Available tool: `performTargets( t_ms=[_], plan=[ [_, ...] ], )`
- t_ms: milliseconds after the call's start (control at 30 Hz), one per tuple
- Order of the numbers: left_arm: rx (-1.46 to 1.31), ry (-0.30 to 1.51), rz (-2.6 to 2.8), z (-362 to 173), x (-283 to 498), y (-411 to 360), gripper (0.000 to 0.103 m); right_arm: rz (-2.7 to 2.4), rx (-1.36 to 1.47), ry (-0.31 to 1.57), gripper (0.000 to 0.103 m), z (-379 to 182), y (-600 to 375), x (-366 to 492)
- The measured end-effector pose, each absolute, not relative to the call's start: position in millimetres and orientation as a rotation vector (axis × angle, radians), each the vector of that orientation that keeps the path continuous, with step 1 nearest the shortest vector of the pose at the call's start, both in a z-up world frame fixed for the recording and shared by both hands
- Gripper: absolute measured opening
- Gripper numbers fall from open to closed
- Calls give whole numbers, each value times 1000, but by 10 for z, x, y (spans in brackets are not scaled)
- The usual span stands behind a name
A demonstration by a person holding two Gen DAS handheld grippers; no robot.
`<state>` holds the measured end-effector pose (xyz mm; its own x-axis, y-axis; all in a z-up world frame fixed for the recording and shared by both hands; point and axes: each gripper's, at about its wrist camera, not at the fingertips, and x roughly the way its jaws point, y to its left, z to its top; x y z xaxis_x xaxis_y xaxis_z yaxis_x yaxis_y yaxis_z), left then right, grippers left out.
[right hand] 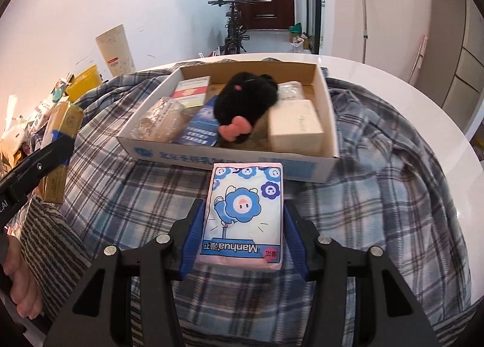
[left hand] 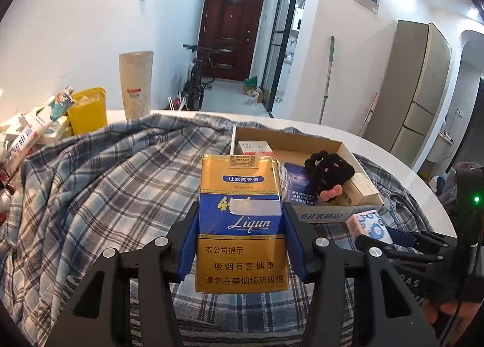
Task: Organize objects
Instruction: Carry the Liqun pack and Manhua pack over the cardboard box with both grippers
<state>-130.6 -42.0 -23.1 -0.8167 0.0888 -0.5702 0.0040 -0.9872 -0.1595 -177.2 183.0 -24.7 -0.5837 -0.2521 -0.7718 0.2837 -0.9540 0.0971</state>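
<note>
Two tools work here, each gripping one item. Our left tool [left hand: 240, 244] clamps a gold-and-blue cigarette pack [left hand: 240, 223], upright above the plaid cloth [left hand: 106, 183]. Our right tool [right hand: 242, 238] pinches a pink tissue packet [right hand: 245, 214] printed with blue flower characters, just before the cardboard box [right hand: 230, 162]. Only the right view shows the box fully: one black plush toy [right hand: 245, 105], one white carton [right hand: 295, 126], one blue pack [right hand: 201, 126]. Only the left view shows the yellow bin [left hand: 87, 109] on the white table [left hand: 417, 183].
</note>
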Motion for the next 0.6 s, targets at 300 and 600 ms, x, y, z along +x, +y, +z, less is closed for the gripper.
performTargets(
  t_ms=[300, 600],
  plan=[
    [-831, -207, 2921, 47, -1181, -328, 53, -2600, 1130, 24, 50, 121, 2000, -1773],
    [-762, -127, 2908, 617, -1296, -326, 53, -2694, 855, -30, 50, 914, 1976, -2012]
  ],
)
